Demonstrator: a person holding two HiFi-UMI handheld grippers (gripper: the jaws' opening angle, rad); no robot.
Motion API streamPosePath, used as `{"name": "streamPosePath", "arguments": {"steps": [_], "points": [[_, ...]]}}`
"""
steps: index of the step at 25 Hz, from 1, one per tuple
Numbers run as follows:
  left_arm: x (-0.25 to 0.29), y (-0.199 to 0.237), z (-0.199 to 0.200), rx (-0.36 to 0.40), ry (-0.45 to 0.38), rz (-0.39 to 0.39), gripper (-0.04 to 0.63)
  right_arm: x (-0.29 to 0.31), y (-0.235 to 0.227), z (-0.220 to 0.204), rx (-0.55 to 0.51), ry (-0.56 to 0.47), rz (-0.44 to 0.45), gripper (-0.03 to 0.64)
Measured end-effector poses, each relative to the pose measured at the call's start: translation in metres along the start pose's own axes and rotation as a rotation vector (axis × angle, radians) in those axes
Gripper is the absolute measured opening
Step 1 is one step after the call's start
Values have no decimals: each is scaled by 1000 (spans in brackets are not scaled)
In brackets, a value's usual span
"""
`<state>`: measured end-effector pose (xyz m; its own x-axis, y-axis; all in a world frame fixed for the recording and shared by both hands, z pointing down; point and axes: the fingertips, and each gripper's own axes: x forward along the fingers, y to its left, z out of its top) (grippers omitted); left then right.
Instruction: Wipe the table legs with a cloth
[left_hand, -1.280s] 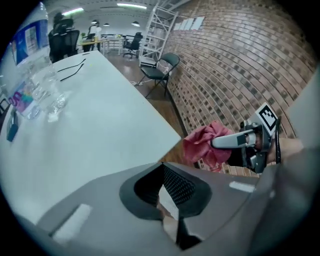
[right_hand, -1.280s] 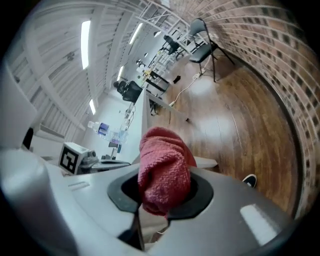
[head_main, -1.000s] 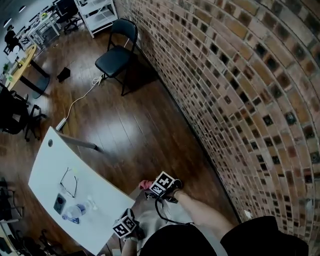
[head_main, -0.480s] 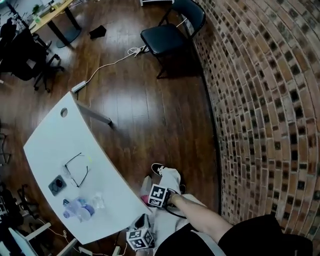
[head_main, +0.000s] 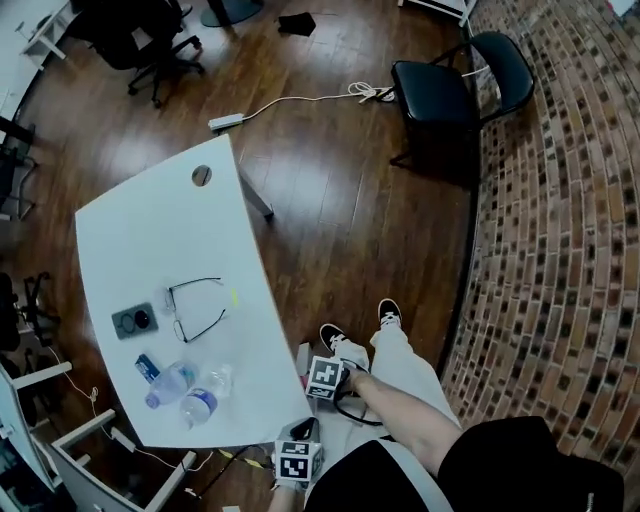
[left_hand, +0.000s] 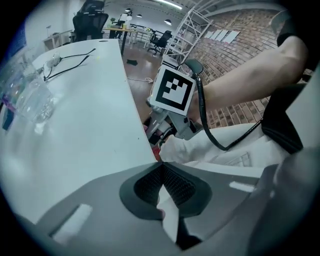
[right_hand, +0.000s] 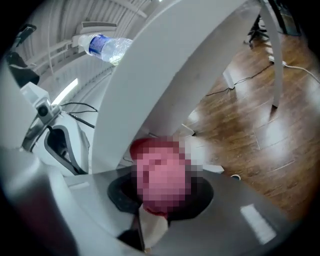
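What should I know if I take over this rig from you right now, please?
Right tool: shut on the pink-red cloth, low beside the white table's near edge.
Left tool: shut, empty, close by.
The far table leg: neither tool is near it.
Done: cloth in hand; no wiped leg can be confirmed.
Left: probably wipe each leg with the cloth.

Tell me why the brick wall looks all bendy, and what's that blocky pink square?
Head view: the wide lens curves the brick wall, and the wooden floor shows pale glare. Right gripper view: the blocky patch is added blurring, not a real thing; it covers most of the red cloth in the right gripper. Left gripper view: rounded, dark corners.
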<state>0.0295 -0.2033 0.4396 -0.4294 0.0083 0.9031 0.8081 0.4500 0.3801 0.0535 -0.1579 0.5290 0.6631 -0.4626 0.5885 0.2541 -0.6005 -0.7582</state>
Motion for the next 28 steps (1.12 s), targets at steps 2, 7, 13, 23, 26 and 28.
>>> {"name": "streamPosePath", "arguments": {"steps": [2,7,13,23,26,28], "points": [[1,8,18,-26,0,8,-3,-8,-8,10,-33,24,8,78],[3,23,64,-205,-72,33,-3,-43,-53,44,-33,-21,-21,78],[4,31,107,-220,-48,92,-3,-90,-100,112,-108,-44,-61,78],[2,43,168,-315,13,139,-3,-153,-169,192,-267,18,-83,78],[3,46,171,-357,38,152,-3,-177,-197,226,-286,-34,-122,78],[5,47,169,-376,61,157,-3,-192,-217,245,-284,-56,-147,78]]}}
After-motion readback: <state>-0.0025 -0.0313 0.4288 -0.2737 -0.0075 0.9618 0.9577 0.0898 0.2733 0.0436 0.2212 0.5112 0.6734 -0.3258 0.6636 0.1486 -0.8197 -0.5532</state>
